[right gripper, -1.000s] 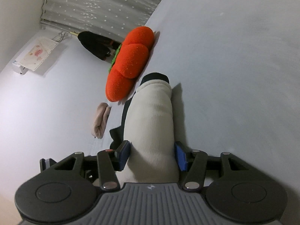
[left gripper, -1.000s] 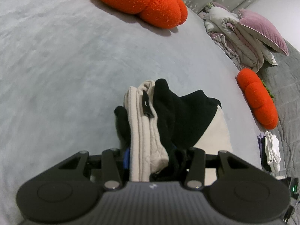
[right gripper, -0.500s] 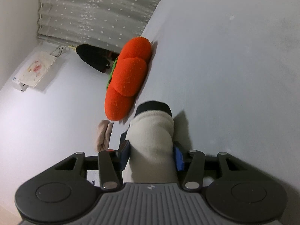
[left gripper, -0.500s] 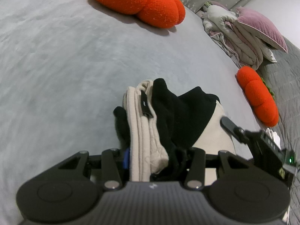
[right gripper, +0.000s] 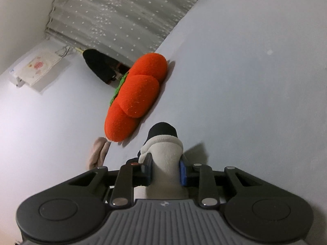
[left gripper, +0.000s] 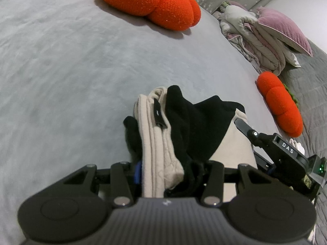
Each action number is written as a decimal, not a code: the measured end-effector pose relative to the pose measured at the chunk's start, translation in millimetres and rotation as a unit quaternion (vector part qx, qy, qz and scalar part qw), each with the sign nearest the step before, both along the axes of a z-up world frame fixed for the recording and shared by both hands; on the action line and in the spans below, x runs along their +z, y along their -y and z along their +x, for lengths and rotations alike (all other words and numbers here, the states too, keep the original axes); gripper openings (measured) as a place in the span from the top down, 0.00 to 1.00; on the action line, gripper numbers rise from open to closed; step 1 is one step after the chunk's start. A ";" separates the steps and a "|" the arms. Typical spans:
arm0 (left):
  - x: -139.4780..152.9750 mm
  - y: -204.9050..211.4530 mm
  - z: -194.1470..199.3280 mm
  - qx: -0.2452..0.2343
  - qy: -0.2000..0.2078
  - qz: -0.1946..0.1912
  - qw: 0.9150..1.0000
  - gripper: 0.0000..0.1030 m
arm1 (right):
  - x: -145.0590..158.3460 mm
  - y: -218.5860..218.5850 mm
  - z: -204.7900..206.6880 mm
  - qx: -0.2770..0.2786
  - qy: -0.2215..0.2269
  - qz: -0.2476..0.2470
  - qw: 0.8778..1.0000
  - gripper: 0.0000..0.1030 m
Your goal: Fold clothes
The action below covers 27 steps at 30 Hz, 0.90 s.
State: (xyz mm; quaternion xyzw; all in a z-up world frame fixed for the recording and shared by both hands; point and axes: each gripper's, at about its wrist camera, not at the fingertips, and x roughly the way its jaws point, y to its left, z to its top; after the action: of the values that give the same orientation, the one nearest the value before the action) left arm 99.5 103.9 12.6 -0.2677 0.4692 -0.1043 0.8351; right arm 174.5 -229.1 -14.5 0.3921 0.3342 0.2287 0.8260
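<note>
The right gripper [right gripper: 166, 168] has just been closing and now pinches the cream-and-black garment [left gripper: 163, 134], whose other end the left gripper [left gripper: 170, 171] clamps, so both ends look secured for the next fold. Open grey bed [left gripper: 61, 71] lies ahead; 2 orange cushions [left gripper: 151, 4] sit well apart.

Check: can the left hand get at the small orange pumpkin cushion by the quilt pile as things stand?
Probably not: the left tongs are shut on the cream-and-black garment, and the right tongs sit between them and the small orange cushion.

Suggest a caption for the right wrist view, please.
Right gripper closing on a cream-and-black garment beside an orange pumpkin cushion.
</note>
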 end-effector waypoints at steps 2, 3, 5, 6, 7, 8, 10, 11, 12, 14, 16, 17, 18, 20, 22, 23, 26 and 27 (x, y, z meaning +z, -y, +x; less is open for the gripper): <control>0.3 0.8 0.0 0.000 0.000 0.002 1.000 0.59 | -0.3 -1.9 0.0 0.005 -0.006 -0.006 1.000 0.74; 0.6 1.6 -0.2 0.000 0.001 0.004 1.000 0.59 | -1.2 -1.9 -0.3 0.008 -0.010 -0.006 1.000 0.70; 0.8 2.3 -0.5 -0.001 0.002 0.007 1.000 0.59 | -9.7 6.5 -2.9 0.013 -0.034 0.020 0.999 0.63; 0.8 2.4 -0.6 -0.001 0.003 0.007 1.000 0.59 | -12.4 10.2 -4.2 0.016 -0.043 0.036 0.998 0.60; 0.7 2.1 -0.6 -0.001 0.003 0.006 1.000 0.59 | -12.8 13.0 -6.0 0.020 -0.045 0.042 0.998 0.59; 0.6 2.0 -0.6 -0.001 0.003 0.006 1.000 0.59 | -12.9 15.5 -8.1 0.024 -0.046 0.046 0.998 0.56; 0.8 2.5 -0.6 -0.001 0.003 0.008 1.000 0.59 | -11.5 18.8 -15.4 0.040 -0.045 0.040 0.997 0.54; 0.9 2.9 -0.8 -0.001 0.004 0.009 1.000 0.59 | -10.9 19.7 -19.6 0.047 -0.046 0.038 0.997 0.54; 1.0 3.3 -1.1 -0.001 0.004 0.010 1.000 0.59 | -10.4 20.5 -23.8 0.055 -0.046 0.036 0.997 0.54; 1.1 4.4 -1.4 -0.001 0.005 0.013 1.000 0.59 | -10.6 21.5 -31.3 0.063 -0.047 0.033 0.996 0.54; 1.6 5.4 -1.6 -0.001 0.007 0.018 1.000 0.59 | -11.1 22.1 -37.3 0.061 -0.051 0.038 0.996 0.54; 2.2 6.2 -1.9 -0.001 0.008 0.020 1.000 0.59 | -11.6 21.9 -40.1 0.058 -0.051 0.039 0.996 0.54; 2.8 7.2 -2.3 -0.001 0.009 0.023 1.000 0.58 | -11.5 20.2 -43.3 0.057 -0.050 0.035 0.997 0.54; 4.0 8.7 -2.4 -0.002 0.010 0.029 1.000 0.58 | -12.0 16.2 -51.9 0.057 -0.049 0.025 0.997 0.53; 4.9 9.9 -2.5 -0.004 0.012 0.035 0.999 0.58 | -12.3 14.7 -60.1 0.057 -0.045 0.019 0.997 0.53; 5.3 10.4 -2.8 -0.005 0.013 0.037 0.999 0.58 | -12.2 15.3 -63.0 0.057 -0.044 0.020 0.997 0.54; 6.5 11.3 -4.0 -0.008 0.016 0.042 0.999 0.58 | -14.1 16.5 -65.3 0.053 -0.049 0.027 0.997 0.54; 6.8 11.2 -4.4 -0.008 0.017 0.042 0.999 0.58 | -13.8 16.2 -66.2 0.051 -0.050 0.026 0.997 0.55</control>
State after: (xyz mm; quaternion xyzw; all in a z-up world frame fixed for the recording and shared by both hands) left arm 95.0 92.7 19.4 -0.2263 0.4613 -0.0958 0.8525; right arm 108.3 -245.3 -28.3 0.4063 0.3892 0.2593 0.7850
